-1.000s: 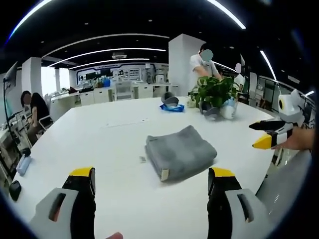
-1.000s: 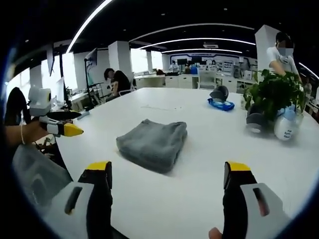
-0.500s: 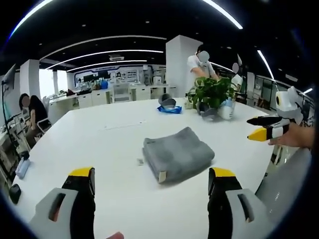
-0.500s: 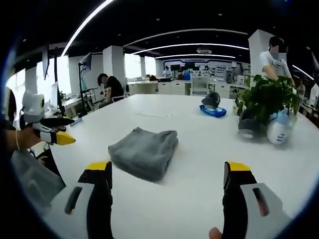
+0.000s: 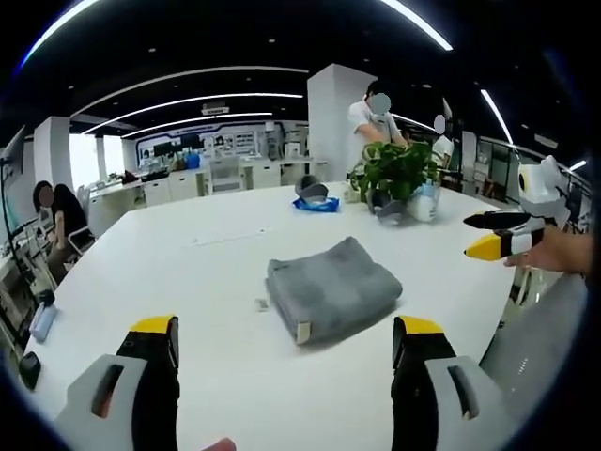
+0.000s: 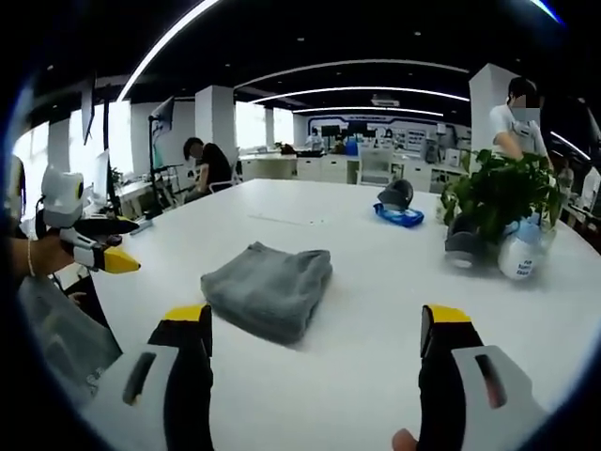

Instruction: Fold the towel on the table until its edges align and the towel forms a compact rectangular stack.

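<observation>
a: can we read any words here?

b: no. we see a small pale tag [image 5: 302,331] on the near corner of the grey towel [image 5: 331,289], but the writing on it is too small for us. the white bottle [image 6: 522,255] by the green plant [image 6: 498,192] has a blue label, too blurry to read.

a: where is the towel?

b: it lies folded in a thick stack on the white table [image 5: 216,282], out past our left gripper [image 5: 286,340], between its two jaws and not touching them.

a: and our right gripper [image 6: 315,331]?

b: the towel sits ahead of it, a bit to the left, well apart.

a: are the grippers holding anything?

b: no. both have their jaws spread wide with nothing in them.
</observation>
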The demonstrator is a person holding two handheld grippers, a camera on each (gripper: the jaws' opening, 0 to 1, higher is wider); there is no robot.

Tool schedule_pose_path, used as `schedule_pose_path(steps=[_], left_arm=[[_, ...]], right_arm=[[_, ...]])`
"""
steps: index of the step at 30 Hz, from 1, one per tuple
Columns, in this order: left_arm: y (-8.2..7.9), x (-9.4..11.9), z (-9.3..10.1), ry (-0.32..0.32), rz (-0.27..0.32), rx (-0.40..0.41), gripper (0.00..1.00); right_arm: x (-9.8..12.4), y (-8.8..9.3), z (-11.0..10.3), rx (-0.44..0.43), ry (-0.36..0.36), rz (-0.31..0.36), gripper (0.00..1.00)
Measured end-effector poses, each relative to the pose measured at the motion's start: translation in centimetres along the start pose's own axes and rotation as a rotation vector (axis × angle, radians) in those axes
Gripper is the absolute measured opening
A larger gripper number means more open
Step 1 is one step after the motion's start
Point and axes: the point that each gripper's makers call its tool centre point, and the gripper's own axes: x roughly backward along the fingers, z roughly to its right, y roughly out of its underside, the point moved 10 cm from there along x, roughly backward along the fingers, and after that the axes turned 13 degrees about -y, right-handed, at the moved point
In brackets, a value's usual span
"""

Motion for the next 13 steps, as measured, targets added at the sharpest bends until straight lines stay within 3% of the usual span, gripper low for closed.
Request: schedule_pose_path(steps=[13], left_arm=[[0.07,0.01,0.0,0.003,-0.001,-0.002,0.96]], right_arm=[[-0.08,0.29,0.2,0.01,0.032,-0.027,0.92]])
